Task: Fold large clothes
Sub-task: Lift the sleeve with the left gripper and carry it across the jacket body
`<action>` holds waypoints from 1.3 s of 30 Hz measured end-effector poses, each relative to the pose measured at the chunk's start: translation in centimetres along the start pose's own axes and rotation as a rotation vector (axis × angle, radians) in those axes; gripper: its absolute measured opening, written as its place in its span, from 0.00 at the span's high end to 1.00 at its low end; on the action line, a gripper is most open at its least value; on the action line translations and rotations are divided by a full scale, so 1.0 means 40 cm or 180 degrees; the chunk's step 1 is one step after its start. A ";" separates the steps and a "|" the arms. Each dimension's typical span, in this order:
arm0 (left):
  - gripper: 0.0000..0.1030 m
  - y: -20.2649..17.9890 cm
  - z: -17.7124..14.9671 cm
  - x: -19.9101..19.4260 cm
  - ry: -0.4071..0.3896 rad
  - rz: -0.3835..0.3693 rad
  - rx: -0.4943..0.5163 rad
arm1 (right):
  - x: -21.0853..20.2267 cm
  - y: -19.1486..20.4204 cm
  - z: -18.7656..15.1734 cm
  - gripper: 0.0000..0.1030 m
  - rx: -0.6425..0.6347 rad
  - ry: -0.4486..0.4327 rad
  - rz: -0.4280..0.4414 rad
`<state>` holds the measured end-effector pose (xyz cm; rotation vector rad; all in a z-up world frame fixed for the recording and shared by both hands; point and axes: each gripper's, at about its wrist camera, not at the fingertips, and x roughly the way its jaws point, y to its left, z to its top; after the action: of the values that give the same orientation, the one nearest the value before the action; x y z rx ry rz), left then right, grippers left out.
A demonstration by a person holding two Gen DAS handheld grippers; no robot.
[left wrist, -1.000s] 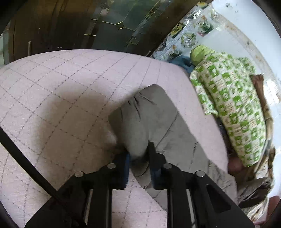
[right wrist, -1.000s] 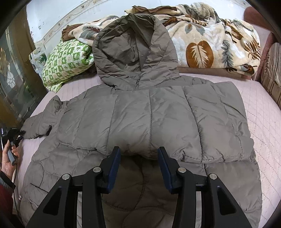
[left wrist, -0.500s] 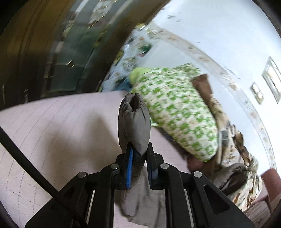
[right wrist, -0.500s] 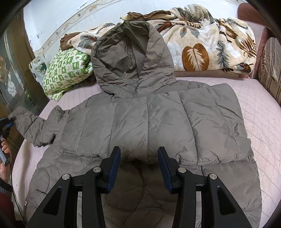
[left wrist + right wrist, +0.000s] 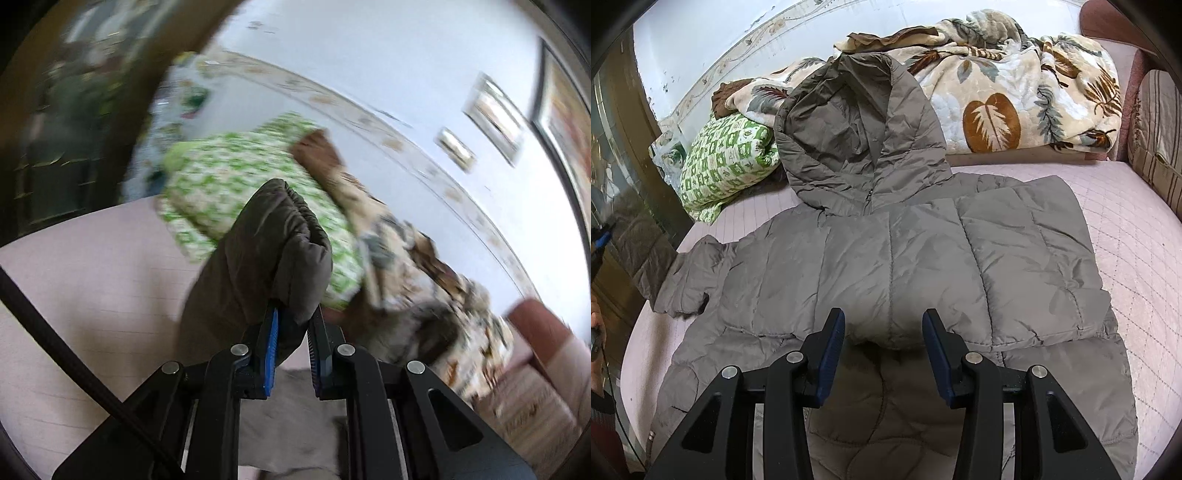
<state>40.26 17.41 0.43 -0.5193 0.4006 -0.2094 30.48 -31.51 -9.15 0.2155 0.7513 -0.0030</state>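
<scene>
- Left gripper (image 5: 291, 328): jaws clamped on the cuff end of the jacket's sleeve (image 5: 269, 251). A second ago this cuff lay on the pink quilted bed cover (image 5: 92, 266) with the jaws about it; it now stands up off the cover, its elastic rim uppermost, in front of the green-and-white pillow (image 5: 229, 173) (the surroundings are streaked with motion blur).
- Sleeve, right wrist view: the same sleeve (image 5: 661, 266) reaches out and upward from the jacket's left edge towards the frame edge, where earlier it lay bunched against the body of the garment.
- Grey hooded jacket (image 5: 905, 258): spread on the bed cover (image 5: 1137, 240), front up, hood (image 5: 857, 125) lying towards the leaf-patterned blanket (image 5: 1015, 85). The far side is already folded in over the body; the body and hood lie as they did a second ago.
- Right gripper (image 5: 884, 343): jaws partly open, with nothing between them, poised above the middle of the jacket near a horizontal fold line (position unchanged across the three views).
- Reading for the task: the sleeve is lifted free, so the likely step in hand is laying it across the jacket's body; the lengthwise fold of body and hood is not yet done.
</scene>
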 end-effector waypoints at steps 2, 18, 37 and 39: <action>0.87 -0.079 -0.034 0.018 0.0120 -0.0165 0.0199 | -0.001 0.001 0.001 0.54 -0.0007 -0.0006 -0.0001; 0.87 -0.399 -0.524 0.260 0.1661 -0.0315 0.1444 | -0.007 -0.030 0.011 0.54 0.0200 -0.0002 0.0090; 0.37 -0.324 -0.301 0.123 0.0894 -0.0080 0.1172 | 0.083 0.019 0.007 0.54 0.1291 0.0204 0.1560; 0.36 -0.267 -0.257 0.117 0.0772 0.0142 0.1022 | 0.110 0.044 0.000 0.54 0.1391 0.0272 0.1703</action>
<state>39.15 2.44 -3.64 -0.1686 0.6019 -0.2890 33.83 -29.47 -11.78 0.8327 0.7528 0.3539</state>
